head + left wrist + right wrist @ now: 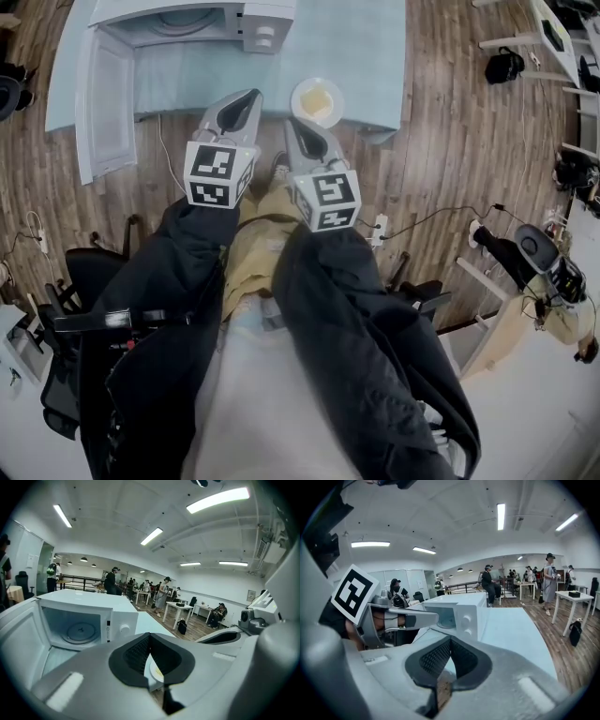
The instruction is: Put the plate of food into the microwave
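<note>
Both left gripper [150,636] and right gripper [450,641] closed, empty.

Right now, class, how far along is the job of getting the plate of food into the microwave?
Done: the microwave door stands open. In hand: nothing; left claw and right claw are shut, empty. Left: grasp the plate of food on the table, place it inside.

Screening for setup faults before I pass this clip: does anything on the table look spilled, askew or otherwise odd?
Nothing stands out. The microwave has its door swung open; the plate of food sits flat near the front edge of the table, nothing spilled. The left gripper and right gripper are empty, jaws together.
</note>
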`<act>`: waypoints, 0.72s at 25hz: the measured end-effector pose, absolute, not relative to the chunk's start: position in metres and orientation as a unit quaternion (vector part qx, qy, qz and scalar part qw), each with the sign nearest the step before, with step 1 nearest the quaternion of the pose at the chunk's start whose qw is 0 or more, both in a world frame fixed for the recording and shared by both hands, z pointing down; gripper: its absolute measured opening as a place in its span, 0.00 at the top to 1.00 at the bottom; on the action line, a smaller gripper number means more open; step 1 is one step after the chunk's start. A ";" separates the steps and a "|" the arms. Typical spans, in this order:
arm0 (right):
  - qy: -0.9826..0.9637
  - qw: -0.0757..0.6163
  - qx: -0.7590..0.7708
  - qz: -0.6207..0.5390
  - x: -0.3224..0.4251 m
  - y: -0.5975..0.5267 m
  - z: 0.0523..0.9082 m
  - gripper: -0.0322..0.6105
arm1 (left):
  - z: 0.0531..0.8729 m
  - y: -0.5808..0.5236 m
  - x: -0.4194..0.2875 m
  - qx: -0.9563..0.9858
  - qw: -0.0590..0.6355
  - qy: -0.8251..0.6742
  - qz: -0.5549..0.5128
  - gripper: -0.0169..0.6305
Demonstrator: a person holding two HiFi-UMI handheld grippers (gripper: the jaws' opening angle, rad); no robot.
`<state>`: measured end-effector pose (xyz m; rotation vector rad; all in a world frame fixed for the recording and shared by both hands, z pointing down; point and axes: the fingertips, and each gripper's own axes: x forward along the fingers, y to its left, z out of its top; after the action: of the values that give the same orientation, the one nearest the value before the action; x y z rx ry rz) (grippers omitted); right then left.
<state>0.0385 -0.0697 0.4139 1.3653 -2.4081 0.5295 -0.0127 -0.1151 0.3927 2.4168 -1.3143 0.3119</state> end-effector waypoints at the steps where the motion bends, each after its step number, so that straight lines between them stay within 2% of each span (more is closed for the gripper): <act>1: -0.843 0.166 0.475 0.190 0.043 -0.073 0.421 0.96 | 0.401 -0.118 -0.008 0.856 0.192 -0.466 0.115 0.97; 9: -0.809 0.216 0.475 0.270 0.103 -0.081 0.497 0.95 | 0.480 -0.109 0.043 0.839 0.252 -0.443 0.190 0.97; 18: -0.769 0.211 0.477 0.370 0.145 -0.067 0.574 0.95 | 0.563 -0.077 0.081 0.818 0.320 -0.401 0.260 0.97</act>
<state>0.1448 -0.0672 0.5740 1.3252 -2.1358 1.0288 0.0808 -0.0771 0.5625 2.1500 -1.0540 0.6828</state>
